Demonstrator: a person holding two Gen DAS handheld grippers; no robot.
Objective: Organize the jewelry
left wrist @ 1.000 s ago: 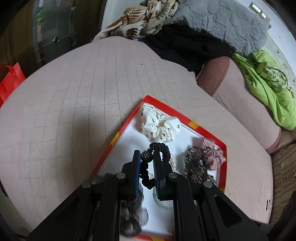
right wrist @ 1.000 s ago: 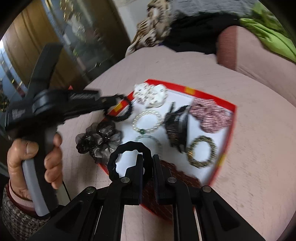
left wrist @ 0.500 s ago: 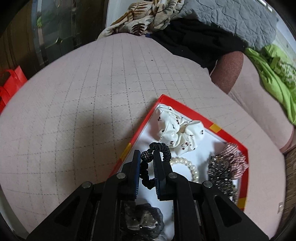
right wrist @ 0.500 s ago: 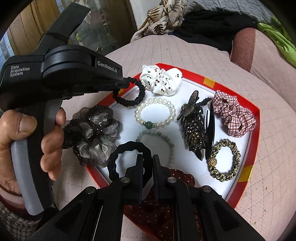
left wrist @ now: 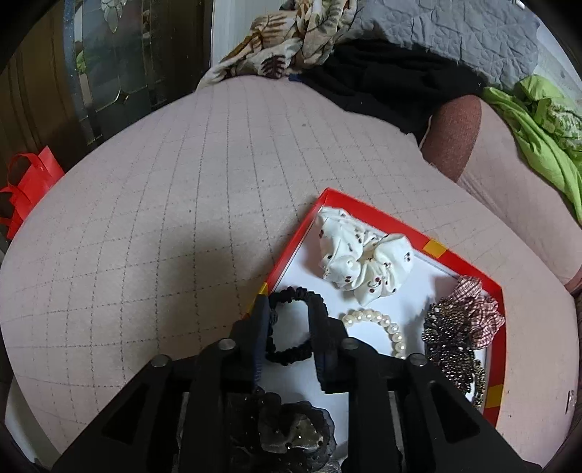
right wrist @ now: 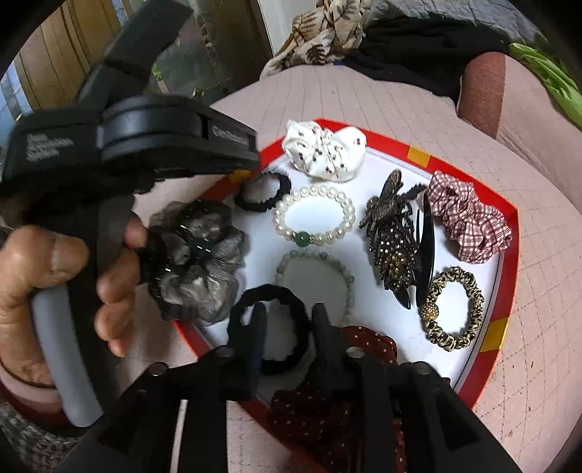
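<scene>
A red-rimmed white tray (left wrist: 462,262) (right wrist: 505,327) lies on the pink quilted cushion. My left gripper (left wrist: 289,309) is open, and a thin black hair tie (left wrist: 291,327) (right wrist: 263,193) lies on the tray between its fingers. My right gripper (right wrist: 287,313) is open, and a thick black hair tie (right wrist: 269,327) lies between its fingers near the tray's front. The tray also holds a white scrunchie (right wrist: 323,151), a pearl bracelet (right wrist: 314,214), a pale bead bracelet (right wrist: 316,273), a bee hair clip (right wrist: 396,240), a checked scrunchie (right wrist: 469,222), a leopard hair tie (right wrist: 453,303) and a grey organza scrunchie (right wrist: 198,254).
A dark red dotted scrunchie (right wrist: 327,400) lies over the tray's front rim under my right gripper. Clothes and a grey quilt (left wrist: 454,32) are piled at the back, with a green garment (left wrist: 538,127) on the right. A red bag (left wrist: 29,182) stands at the left.
Both grippers have opened. The left let go of the thin black hair tie, the right let go of the thick black hair tie, and both ties now lie on the tray.
</scene>
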